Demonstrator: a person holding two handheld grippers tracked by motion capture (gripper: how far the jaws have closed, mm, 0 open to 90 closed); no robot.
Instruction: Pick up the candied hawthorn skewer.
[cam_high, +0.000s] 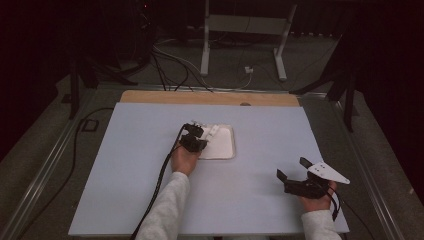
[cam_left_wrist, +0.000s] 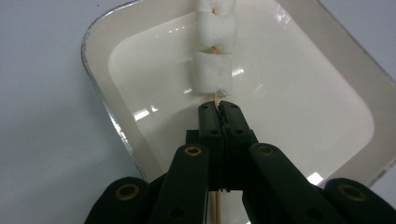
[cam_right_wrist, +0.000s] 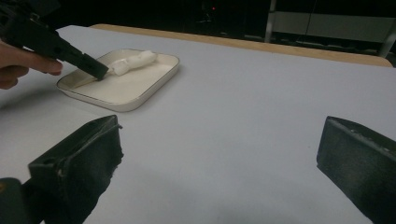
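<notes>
Right, the marshmallow skewer (cam_left_wrist: 214, 56) is running off the top edge in the left gripper view, so its far end is getting cut off; the stick's lower part is hiding behind the jaws. In the high view it's hard to make out, just a pale streak. The left hand-held gripper (cam_left_wrist: 218, 108) is clamping the bare stick right below the lowest marshmallow, jaws pressed together, over the near-left part of the white tray (cam_left_wrist: 322, 93). The skewer is lying across that tray, which is sitting mid-tabletop (cam_high: 260, 190). The right hand-held gripper (cam_high: 291, 168) is resting well apart at the near right, jaws spread wide, gripping nothing.
</notes>
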